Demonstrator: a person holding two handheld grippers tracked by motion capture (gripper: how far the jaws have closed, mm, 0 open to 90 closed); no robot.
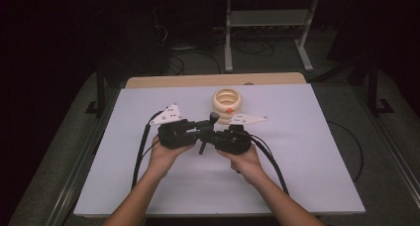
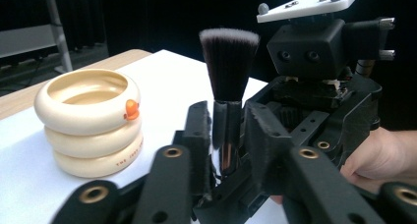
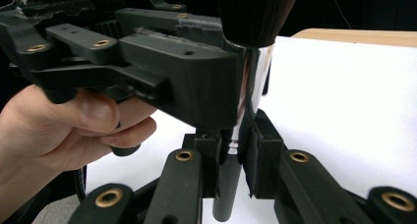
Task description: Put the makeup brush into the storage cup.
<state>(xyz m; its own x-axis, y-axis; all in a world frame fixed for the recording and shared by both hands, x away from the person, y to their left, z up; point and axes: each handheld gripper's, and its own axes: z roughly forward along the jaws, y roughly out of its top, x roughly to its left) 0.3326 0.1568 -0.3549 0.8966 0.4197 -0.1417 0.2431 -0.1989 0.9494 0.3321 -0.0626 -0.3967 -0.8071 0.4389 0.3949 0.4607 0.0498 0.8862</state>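
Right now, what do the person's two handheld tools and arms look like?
Both tools are chunky black bodies. The left tool and the right tool each carry a pale grey three-cornered plate dotted with small studs. Black cables trail back from each toward the table's near edge. The jaws are black linkage bars with brass-coloured rivets and dark padded faces. The forearms are bare, with no sleeves showing.
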